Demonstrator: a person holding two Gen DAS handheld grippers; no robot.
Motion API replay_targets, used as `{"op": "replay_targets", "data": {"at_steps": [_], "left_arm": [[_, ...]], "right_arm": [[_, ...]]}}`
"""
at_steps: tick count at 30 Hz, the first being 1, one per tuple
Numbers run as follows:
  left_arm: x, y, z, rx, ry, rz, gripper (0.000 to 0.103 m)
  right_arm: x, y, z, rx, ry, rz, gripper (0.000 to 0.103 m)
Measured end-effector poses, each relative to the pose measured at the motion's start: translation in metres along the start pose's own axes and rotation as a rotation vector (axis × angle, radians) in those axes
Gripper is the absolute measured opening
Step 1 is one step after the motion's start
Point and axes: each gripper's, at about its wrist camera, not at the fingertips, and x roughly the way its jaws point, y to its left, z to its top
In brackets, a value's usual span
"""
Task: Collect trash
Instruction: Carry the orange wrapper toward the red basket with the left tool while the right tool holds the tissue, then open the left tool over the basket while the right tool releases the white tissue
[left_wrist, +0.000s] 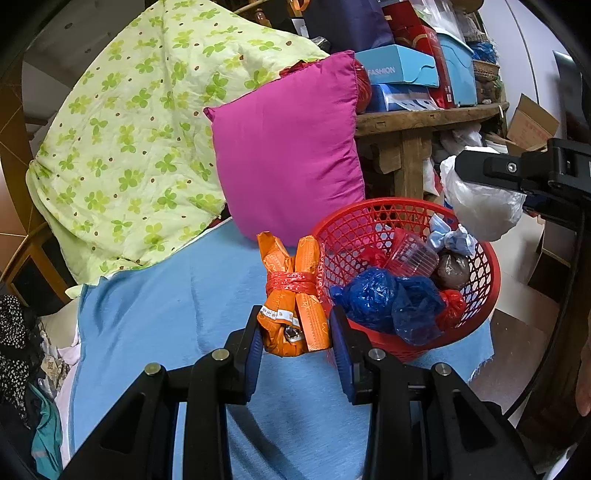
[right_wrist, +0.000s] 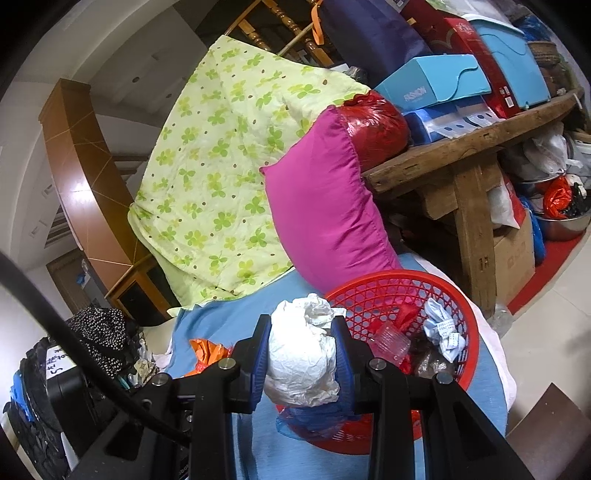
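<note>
Trash is mostly gathered: the red basket (left_wrist: 476, 295) on the blue cloth (left_wrist: 166, 314) already holds blue bags (left_wrist: 388, 299), a clear cup (left_wrist: 412, 254) and wads. My right gripper (right_wrist: 301, 363) pinches a white crumpled bag (right_wrist: 301, 354) above the basket's near rim, ready to drop. My left gripper (left_wrist: 295, 332) straddles the orange bundle (left_wrist: 293, 295) at the basket's nine o'clock; I cannot tell whether the fingers grip it yet. I judge those two pieces remain.

A rough brown wooden bench (right_wrist: 469, 147) piled with blue and red cardboard boxes (right_wrist: 432, 83) stands on a pale tiled floor (right_wrist: 554, 314) beside a magenta cushion (left_wrist: 288, 147), a green clover-print quilt (left_wrist: 129, 147) and a curved orange-brown wooden panel (right_wrist: 79, 177)
</note>
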Motion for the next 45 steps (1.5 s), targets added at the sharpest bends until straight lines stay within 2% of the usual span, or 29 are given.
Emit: {"op": "replay_targets", "data": {"at_steps": [5, 12, 21, 29, 37, 45], "left_arm": [[0.009, 0.004, 0.003, -0.024, 0.012, -0.052, 0.037], [0.026, 0.007, 0.008, -0.074, 0.036, -0.167, 0.037], [0.035, 0.006, 0.036, -0.073, -0.007, -0.241, 0.037], [0.055, -0.003, 0.058, -0.042, -0.016, -0.25, 0.037], [0.073, -0.012, 0.068, -0.031, 0.0, -0.263, 0.037], [0.09, -0.011, 0.066, -0.055, 0.027, -0.311, 0.037]], "right_arm": [[-0.002, -0.008, 0.002, 0.008, -0.008, -0.017, 0.035], [-0.004, -0.025, 0.006, 0.034, -0.02, -0.05, 0.035], [-0.003, -0.04, 0.016, 0.047, -0.033, -0.076, 0.035], [0.003, -0.043, 0.026, 0.043, -0.044, -0.084, 0.035], [0.026, -0.052, 0.044, 0.056, -0.042, -0.081, 0.035], [0.068, -0.073, 0.053, 0.139, 0.023, -0.066, 0.035]]}}
